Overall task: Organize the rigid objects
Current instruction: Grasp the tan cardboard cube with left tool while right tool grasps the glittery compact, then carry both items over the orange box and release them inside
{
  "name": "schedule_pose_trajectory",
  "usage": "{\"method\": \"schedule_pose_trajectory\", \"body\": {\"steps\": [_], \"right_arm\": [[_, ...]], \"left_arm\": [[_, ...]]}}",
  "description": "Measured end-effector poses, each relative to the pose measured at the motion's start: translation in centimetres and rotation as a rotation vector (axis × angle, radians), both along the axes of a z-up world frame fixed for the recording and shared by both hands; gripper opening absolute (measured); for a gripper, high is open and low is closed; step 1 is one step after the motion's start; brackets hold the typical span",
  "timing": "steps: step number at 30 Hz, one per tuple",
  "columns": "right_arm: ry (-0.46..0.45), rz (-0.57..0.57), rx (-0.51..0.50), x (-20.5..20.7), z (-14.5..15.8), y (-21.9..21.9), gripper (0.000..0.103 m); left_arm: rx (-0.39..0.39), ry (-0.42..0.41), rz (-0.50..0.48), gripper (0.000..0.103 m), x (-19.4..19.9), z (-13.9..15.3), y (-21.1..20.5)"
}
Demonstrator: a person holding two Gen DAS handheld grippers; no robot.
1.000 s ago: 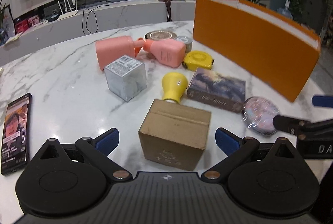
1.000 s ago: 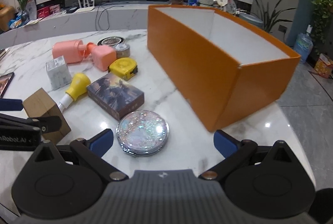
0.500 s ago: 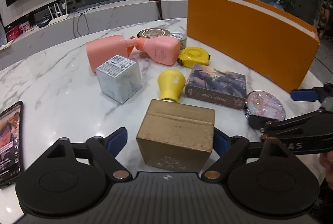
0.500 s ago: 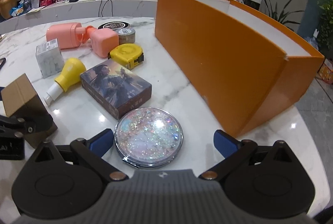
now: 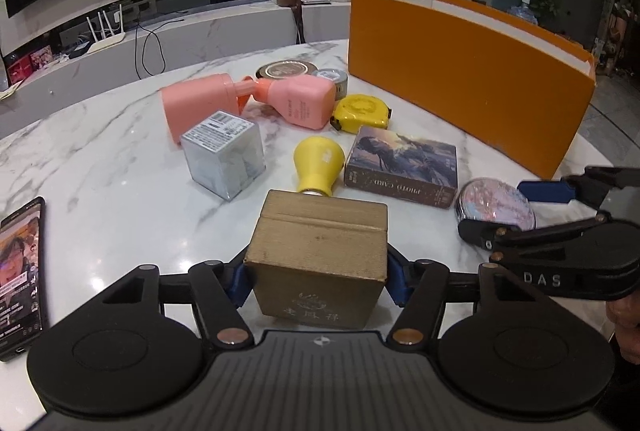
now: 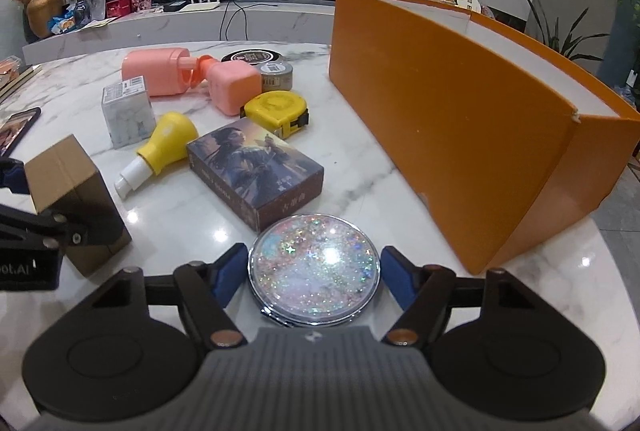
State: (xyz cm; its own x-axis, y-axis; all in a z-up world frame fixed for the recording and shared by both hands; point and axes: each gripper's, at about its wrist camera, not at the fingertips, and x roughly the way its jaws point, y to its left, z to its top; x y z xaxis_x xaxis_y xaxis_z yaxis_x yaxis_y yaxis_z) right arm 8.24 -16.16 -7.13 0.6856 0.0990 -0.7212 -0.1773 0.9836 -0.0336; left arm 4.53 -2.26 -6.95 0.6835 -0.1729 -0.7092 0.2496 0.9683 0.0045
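Note:
A brown cardboard box (image 5: 320, 231) stands on the marble table (image 5: 100, 159) between the blue pads of my left gripper (image 5: 318, 281). Its jaws are closing and both pads touch the box's sides. A round glitter compact (image 6: 314, 263) lies flat between the pads of my right gripper (image 6: 313, 271). Those jaws are closing too, with the pads against the compact's rim. In the left wrist view the right gripper (image 5: 510, 213) straddles the compact (image 5: 496, 203) at the right. The big open orange box (image 6: 440, 119) stands to the right.
Between the grippers and the far edge lie a yellow bulb (image 6: 164, 147), a picture card box (image 6: 256, 171), a yellow tape measure (image 6: 276, 111), two pink bottles (image 6: 188, 75), a silver cube box (image 5: 224, 155) and two tins (image 6: 276, 75). A phone (image 5: 20, 271) lies at the left.
Both grippers went from wide open to pads against their objects: left on the cardboard box, right on the compact. The right gripper also came down and forward over the compact.

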Motion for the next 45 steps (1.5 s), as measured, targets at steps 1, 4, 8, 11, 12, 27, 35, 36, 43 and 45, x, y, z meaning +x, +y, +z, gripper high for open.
{"method": "schedule_pose_trajectory", "body": {"steps": [1, 4, 8, 11, 12, 27, 35, 36, 43, 45], "right_arm": [[0.003, 0.004, 0.002, -0.1, 0.0, 0.0, 0.071], [0.002, 0.015, 0.003, -0.6, 0.4, 0.0, 0.071], [-0.026, 0.017, 0.009, -1.1, 1.6, -0.2, 0.071], [-0.047, 0.015, 0.026, -1.3, 2.8, -0.6, 0.071], [-0.054, 0.014, 0.031, -1.3, 3.2, -0.8, 0.071], [-0.16, 0.054, 0.069, 3.2, 15.6, -9.3, 0.071], [-0.056, 0.074, 0.072, 9.9, 16.6, -14.9, 0.071], [-0.042, 0.073, 0.065, 10.6, 16.5, -15.5, 0.071], [0.041, 0.069, 0.072, 15.0, 14.8, -18.7, 0.071], [0.059, 0.057, 0.091, 15.8, 13.9, -19.3, 0.071]], "left_arm": [[-0.002, -0.003, 0.001, 0.072, -0.1, 0.2, 0.1], [-0.002, -0.019, 0.001, 0.072, -0.4, 1.1, 0.2], [-0.003, -0.038, -0.002, 0.072, -0.8, 2.4, 0.2], [0.002, -0.058, -0.011, 0.072, -1.0, 3.5, 0.0], [0.0, -0.061, -0.013, 0.072, -0.9, 4.0, 0.0], [-0.085, -0.157, -0.114, 0.072, 5.1, 13.1, -5.6], [-0.109, -0.136, -0.196, 0.072, 9.6, 14.9, -10.6], [-0.108, -0.129, -0.207, 0.072, 10.1, 14.9, -11.3], [-0.022, -0.064, -0.302, 0.072, 14.9, 14.9, -16.5], [-0.003, -0.036, -0.326, 0.072, 16.1, 14.9, -17.8]]}}
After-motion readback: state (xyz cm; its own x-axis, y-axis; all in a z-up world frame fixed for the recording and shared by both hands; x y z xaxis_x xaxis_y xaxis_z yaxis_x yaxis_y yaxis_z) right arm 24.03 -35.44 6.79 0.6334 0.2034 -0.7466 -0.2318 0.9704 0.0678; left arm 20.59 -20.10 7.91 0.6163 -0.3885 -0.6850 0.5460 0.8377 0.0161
